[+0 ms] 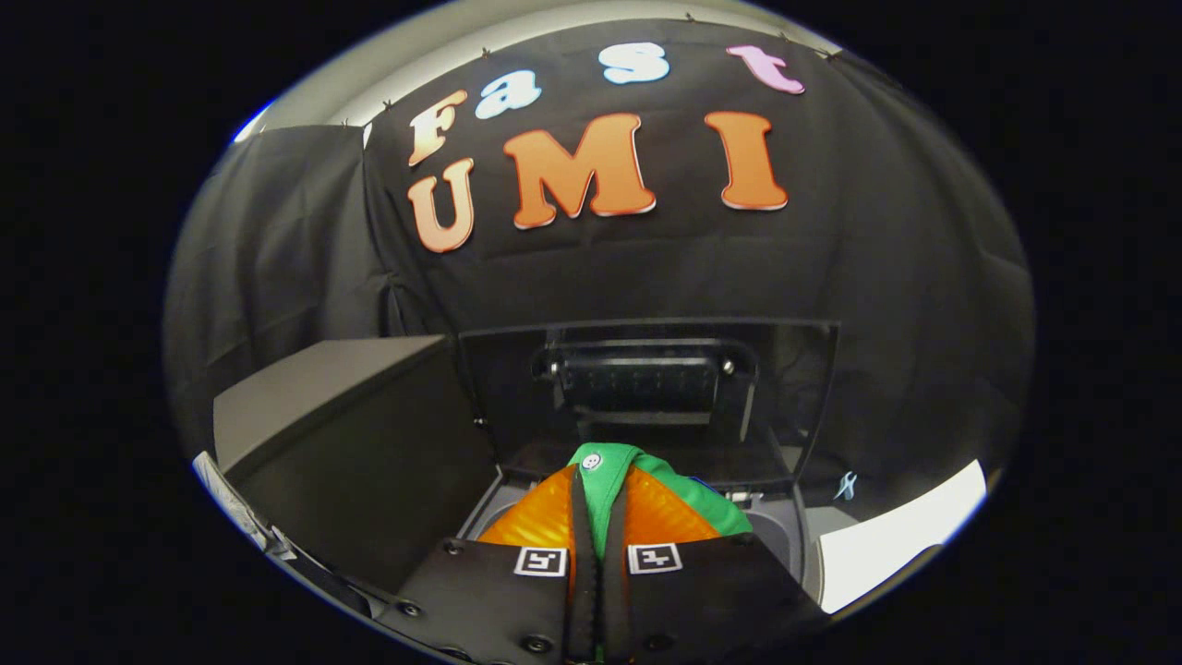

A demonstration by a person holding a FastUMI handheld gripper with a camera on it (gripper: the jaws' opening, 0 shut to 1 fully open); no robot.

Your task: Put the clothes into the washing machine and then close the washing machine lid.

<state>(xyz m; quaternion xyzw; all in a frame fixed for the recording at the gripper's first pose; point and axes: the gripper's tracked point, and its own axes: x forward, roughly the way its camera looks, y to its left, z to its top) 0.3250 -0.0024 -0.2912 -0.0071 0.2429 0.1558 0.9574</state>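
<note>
**Operator:** Status, taking the washing machine (785,536) as the reference. What is sitting to its left?

**Technician:** A dark grey box-shaped unit (342,434) is standing immediately left of the machine's opening. Its function cannot be determined.

**Operator:** And at the machine itself?

**Technician:** The lid (646,388) is standing raised at the rear of the opening, so the drum is accessible. The tool (600,531) is hovering directly above the front of that opening, and its fingers are pressing nearly together on a green garment (688,499). The cloth is bunching up between the fingers and spilling over to their right, above the drum. It is hanging from the fingers, not resting in the drum.

**Operator:** To the right of the machine?

**Technician:** A pale surface (896,545), possibly a worktop, is showing beyond the machine's right side.

**Operator:** Progress assessment?

**Technician:** The pickup is judged complete and the transfer is in its final stage. Remaining steps: lowering the garment into the drum, releasing it, then swinging the lid down to close. Whether further clothes are waiting cannot be determined.
</note>
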